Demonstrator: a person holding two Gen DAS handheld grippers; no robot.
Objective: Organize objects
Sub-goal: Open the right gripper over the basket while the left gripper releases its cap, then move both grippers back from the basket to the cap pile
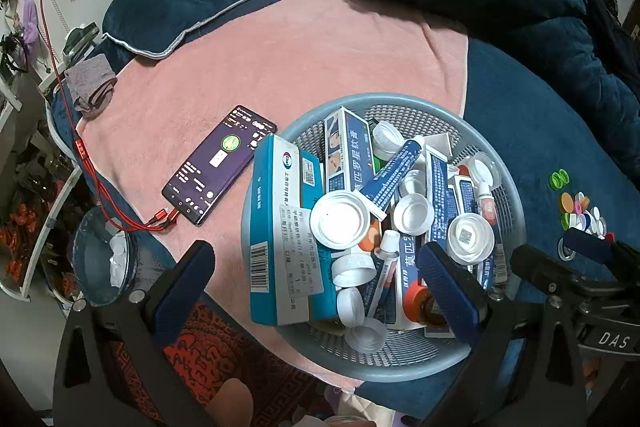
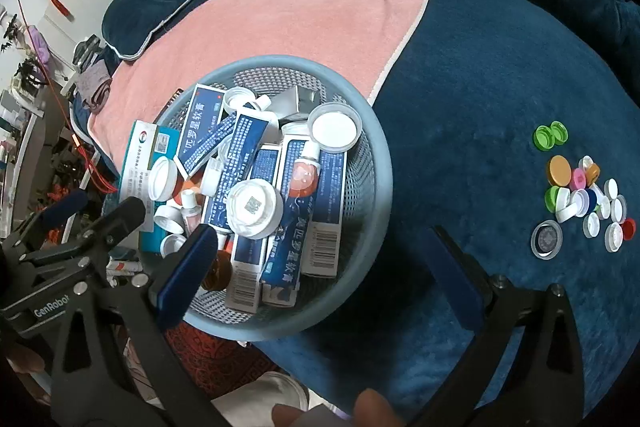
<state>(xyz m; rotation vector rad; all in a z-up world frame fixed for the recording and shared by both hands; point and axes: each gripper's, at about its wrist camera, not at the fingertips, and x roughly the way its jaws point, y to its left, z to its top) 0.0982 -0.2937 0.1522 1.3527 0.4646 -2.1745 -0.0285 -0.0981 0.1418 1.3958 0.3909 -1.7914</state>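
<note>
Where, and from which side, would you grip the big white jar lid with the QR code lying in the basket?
Grip the white jar lid across its outer rim, coming down from above. It lies flat on top of the blue ointment boxes in the basket, so its round edge is exposed on opposite sides; both grippers' fingers are open wide enough, probably.

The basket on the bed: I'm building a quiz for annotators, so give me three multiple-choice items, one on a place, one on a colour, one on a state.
1. Where do the loose bottle caps lie?
A. on the dark blue blanket
B. on the pink towel
C. in the basket

2. What colour is the basket?
A. red
B. light blue
C. yellow

3. How are both grippers?
A. shut on a box
B. shut on a cap
C. open, empty

A: the caps sit on blue fabric right of the basket.
B: its mesh wall and rim are pale blue.
C: left gripper and right gripper fingers are spread, holding nothing.
</note>
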